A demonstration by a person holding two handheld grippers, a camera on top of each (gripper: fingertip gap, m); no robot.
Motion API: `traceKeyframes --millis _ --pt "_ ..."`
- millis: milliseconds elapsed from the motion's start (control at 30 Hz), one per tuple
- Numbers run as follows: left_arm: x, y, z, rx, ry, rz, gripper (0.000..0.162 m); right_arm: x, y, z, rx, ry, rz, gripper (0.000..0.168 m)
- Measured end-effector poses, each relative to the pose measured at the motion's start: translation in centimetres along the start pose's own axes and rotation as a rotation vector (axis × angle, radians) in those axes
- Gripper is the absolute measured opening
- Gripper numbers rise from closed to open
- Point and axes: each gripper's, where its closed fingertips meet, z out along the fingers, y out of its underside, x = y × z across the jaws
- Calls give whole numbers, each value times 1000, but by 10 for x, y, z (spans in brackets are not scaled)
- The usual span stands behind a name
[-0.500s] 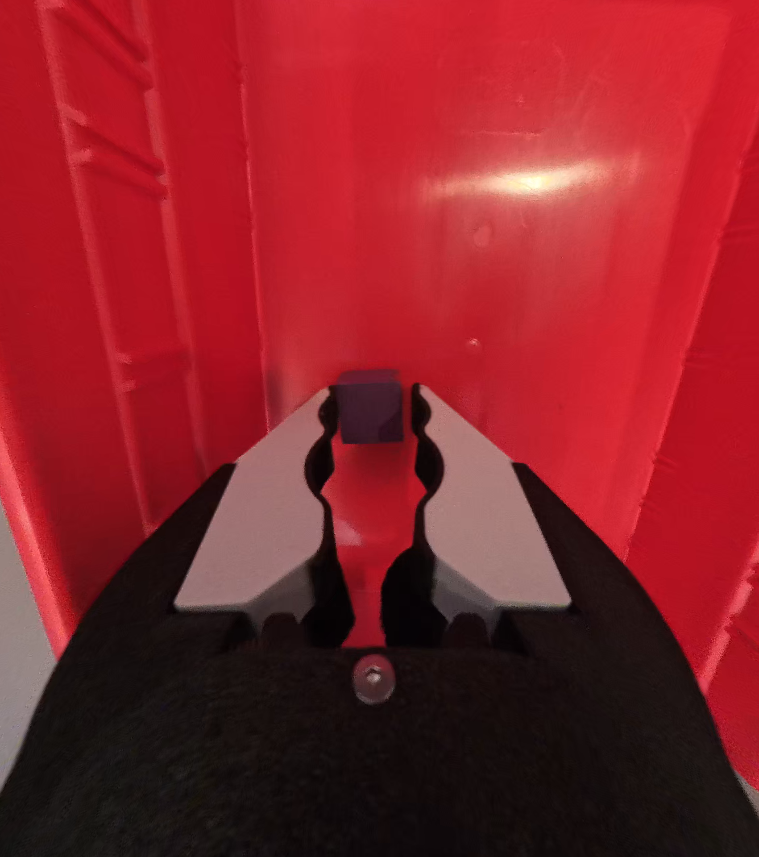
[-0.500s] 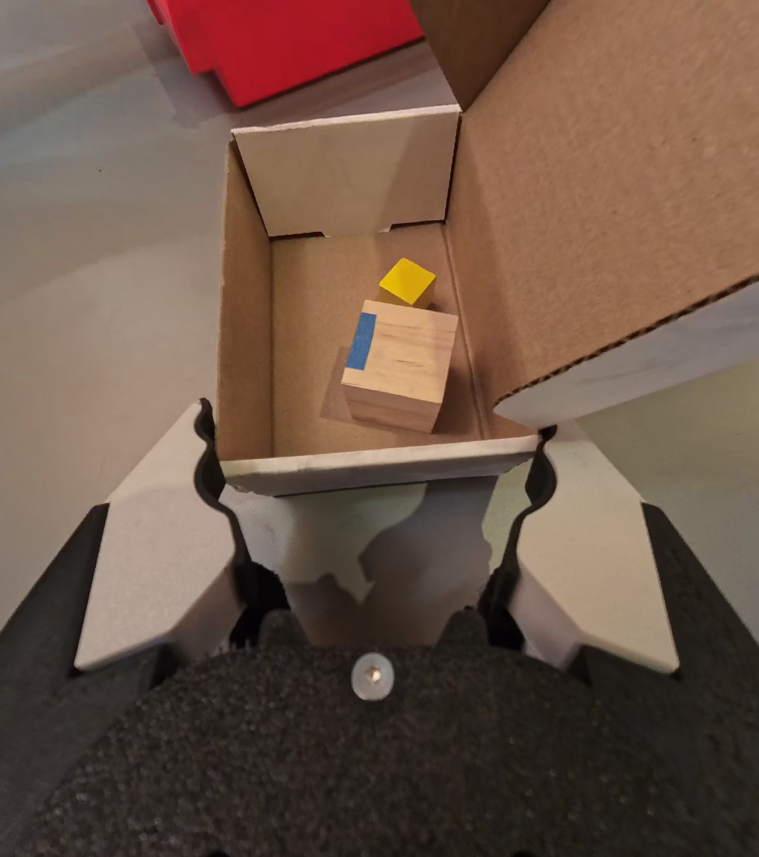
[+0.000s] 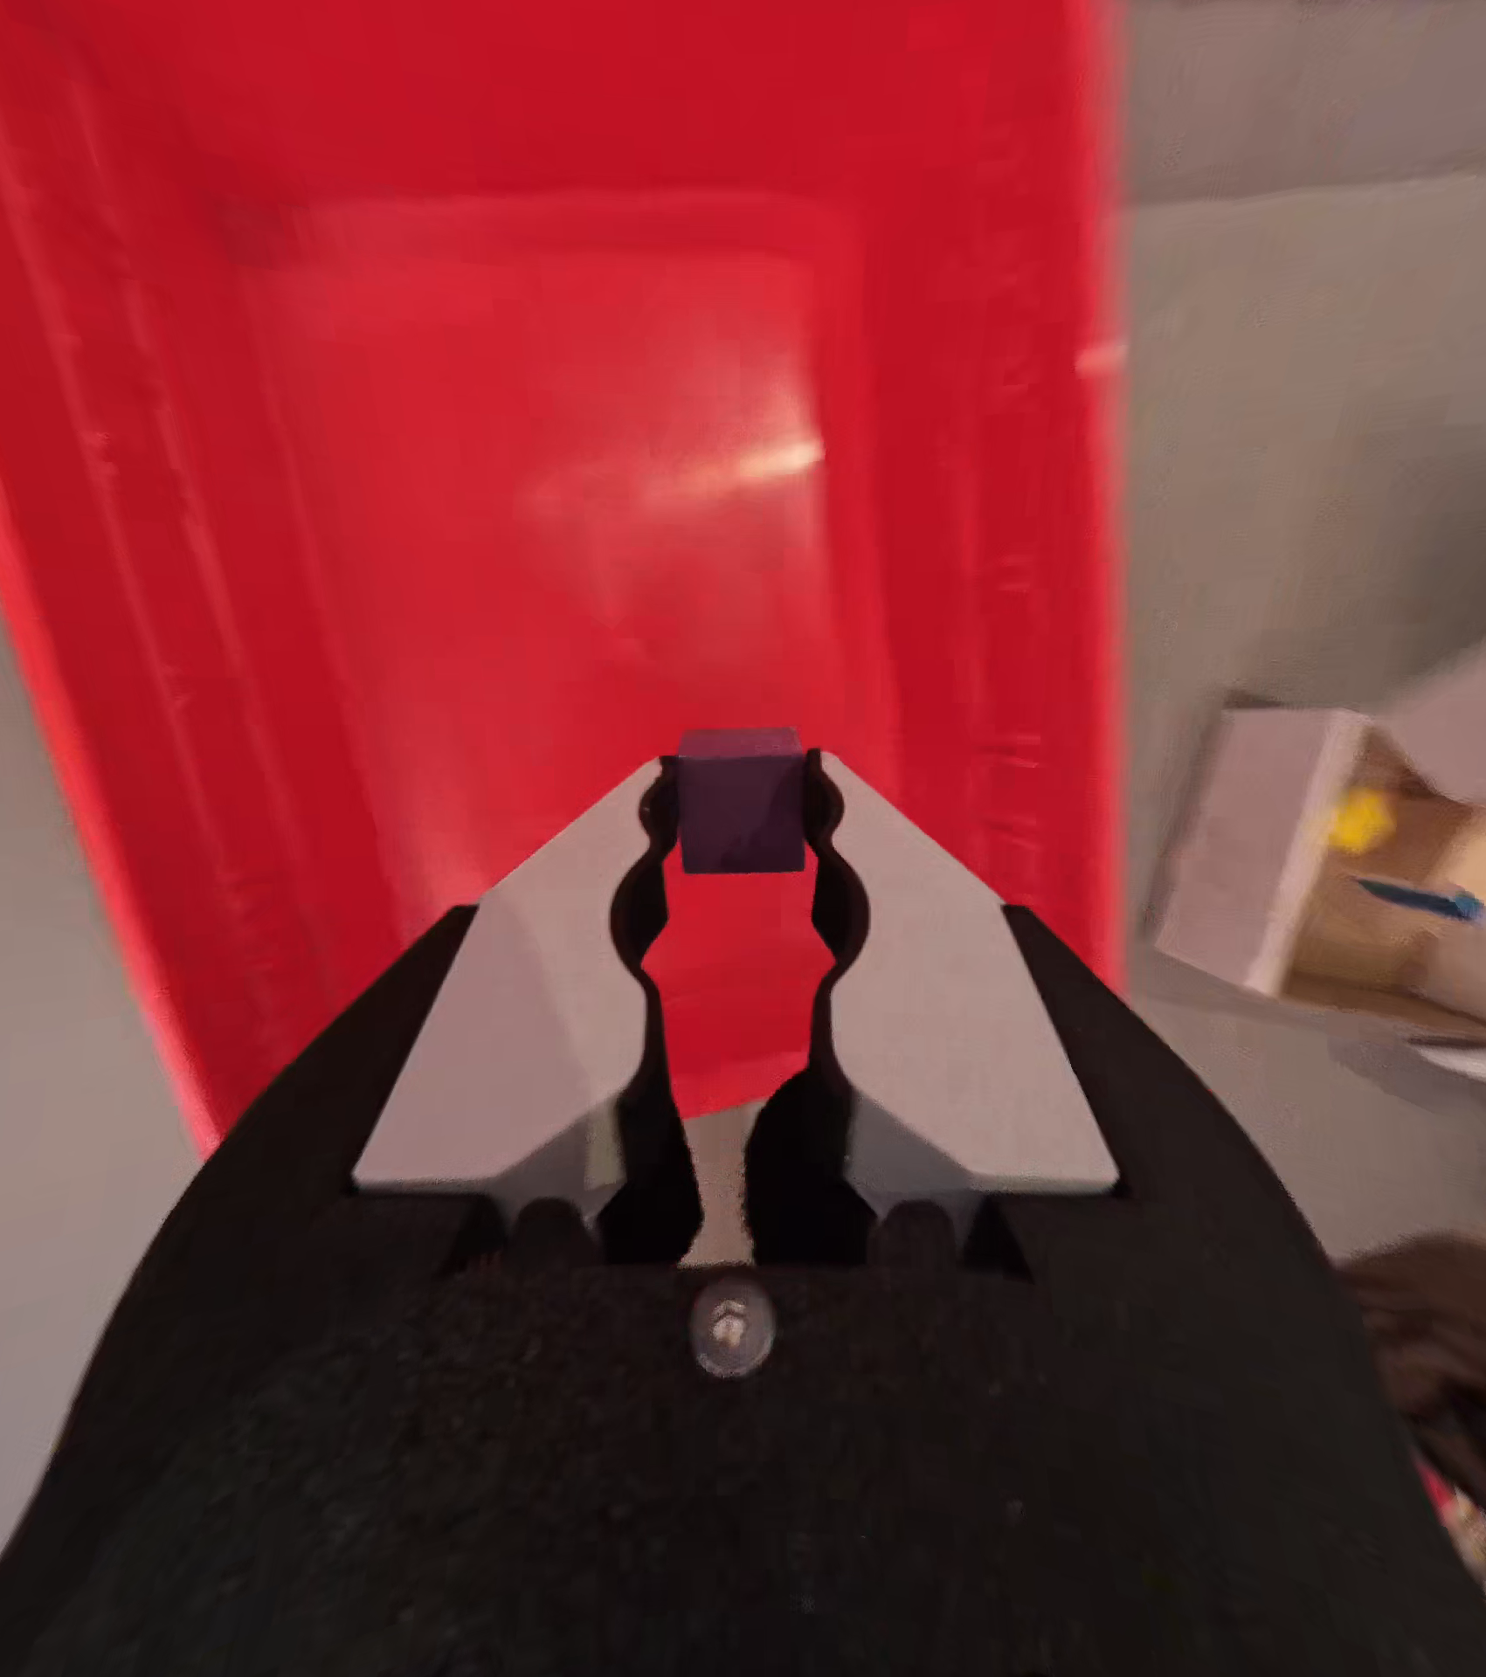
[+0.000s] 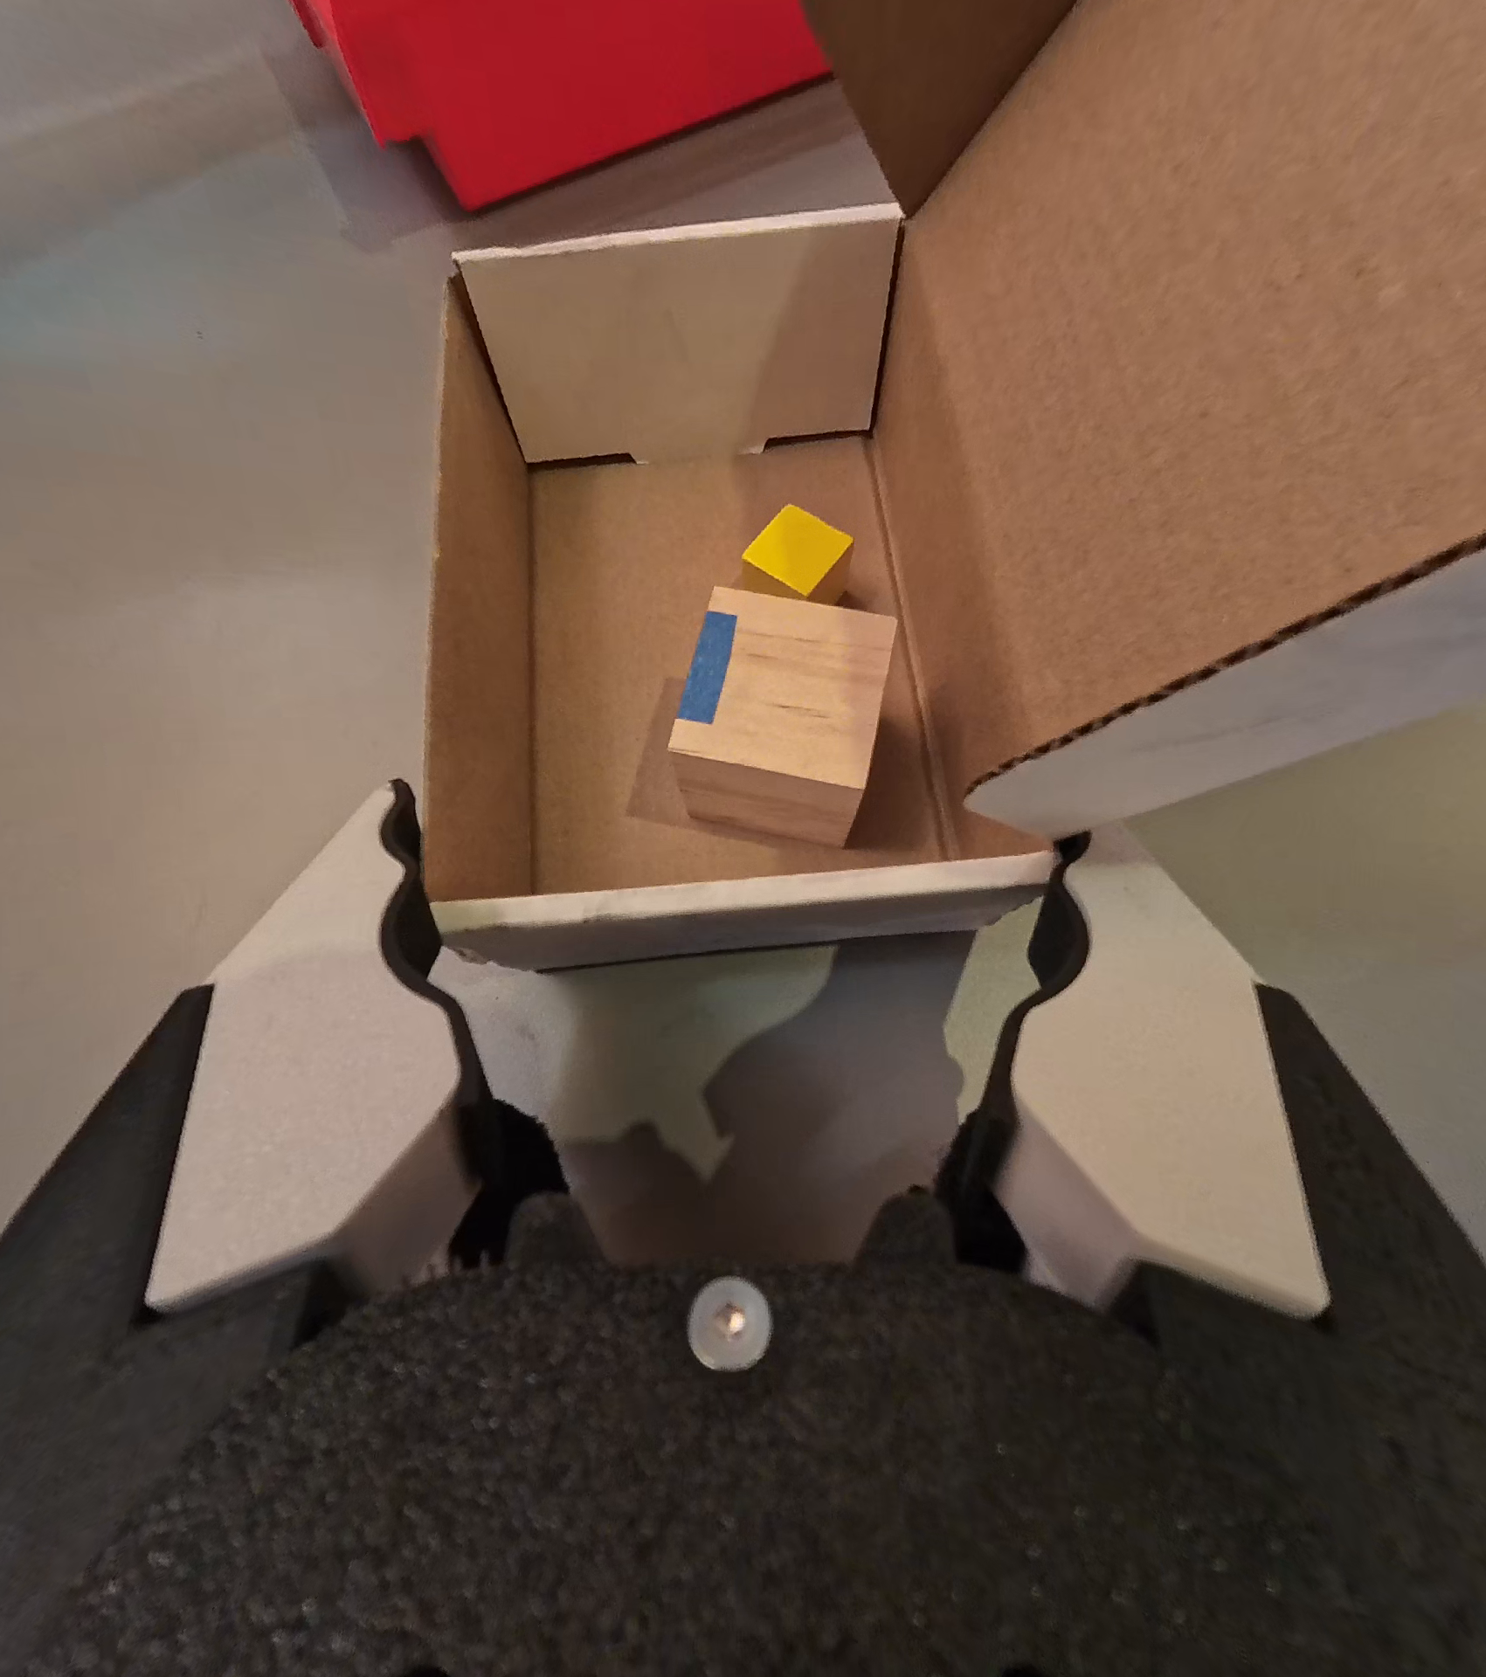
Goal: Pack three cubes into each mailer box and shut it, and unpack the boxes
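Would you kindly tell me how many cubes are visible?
3: a purple cube in the left gripper, and a yellow cube and a wooden cube in the open box.

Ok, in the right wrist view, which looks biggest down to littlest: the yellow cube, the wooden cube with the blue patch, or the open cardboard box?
1. Open cardboard mailer box, which holds both cubes.
2. Wooden cube with the blue patch.
3. Yellow cube, partly hidden behind the wooden cube and a little farther away, but still clearly smallest.
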Motion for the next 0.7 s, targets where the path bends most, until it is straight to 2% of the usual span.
traceKeyframes --millis 100,167,267,333,433,567,700 --pt "75 -7 -35 83 160 204 24 0 0 0 0 -1 -1 133" --pt "128 1 -48 105 241 374 24 0 0 0 1 -2 -1 133" --pt "200 27 -47 105 313 675 24 0 0 0 -1 -1 -3 133" --pt "234 52 -34 70 339 859 24 0 0 0 -1 0 -5 133" --pt "259 82 4 -54 311 988 24 0 0 -1 -1 0 -4 133" --pt "270 101 52 -195 274 970 24 -1 1 -1 -1 0 -4 133" --pt "266 113 76 -288 189 981 24 -1 1 -2 0 0 -3 133"
